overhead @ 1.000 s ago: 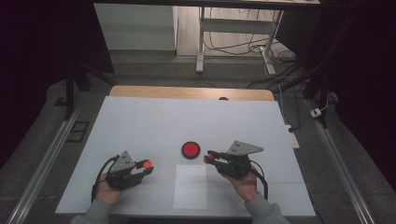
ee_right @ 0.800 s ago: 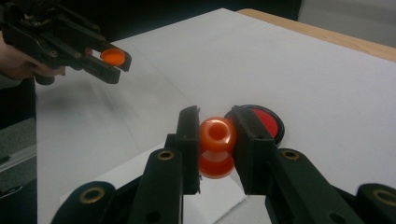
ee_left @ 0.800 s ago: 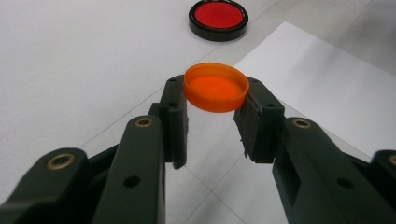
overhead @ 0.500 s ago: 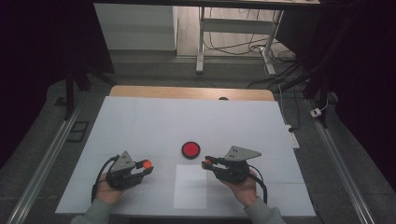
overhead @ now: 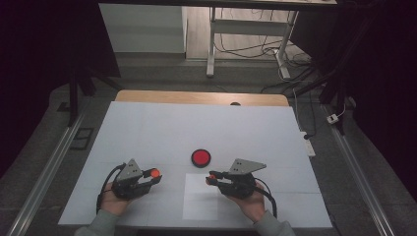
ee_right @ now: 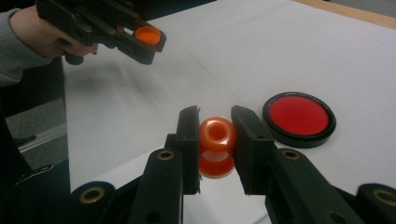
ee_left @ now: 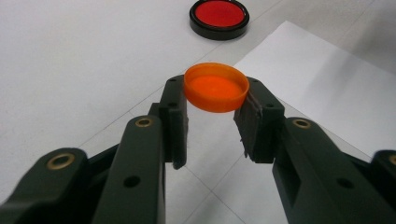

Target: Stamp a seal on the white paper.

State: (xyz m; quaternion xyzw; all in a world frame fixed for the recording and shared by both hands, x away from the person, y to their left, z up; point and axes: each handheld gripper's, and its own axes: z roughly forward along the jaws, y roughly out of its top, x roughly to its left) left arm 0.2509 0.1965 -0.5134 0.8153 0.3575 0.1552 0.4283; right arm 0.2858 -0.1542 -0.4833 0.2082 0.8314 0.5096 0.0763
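The right tongs (overhead: 212,177) have slid in toward the middle and a touch nearer the person over the last second, and now hang over the far edge of the paper sheet (overhead: 201,196). They're clamped on a small orange bottle (ee_right: 216,145). The left tongs (overhead: 153,175) have barely moved, pinching the orange cap (ee_left: 215,87) by its rim, open side up. The red disc (overhead: 200,157) sits untouched on the bench (overhead: 147,128). By my read, cap and bottle are closing in for a fit.
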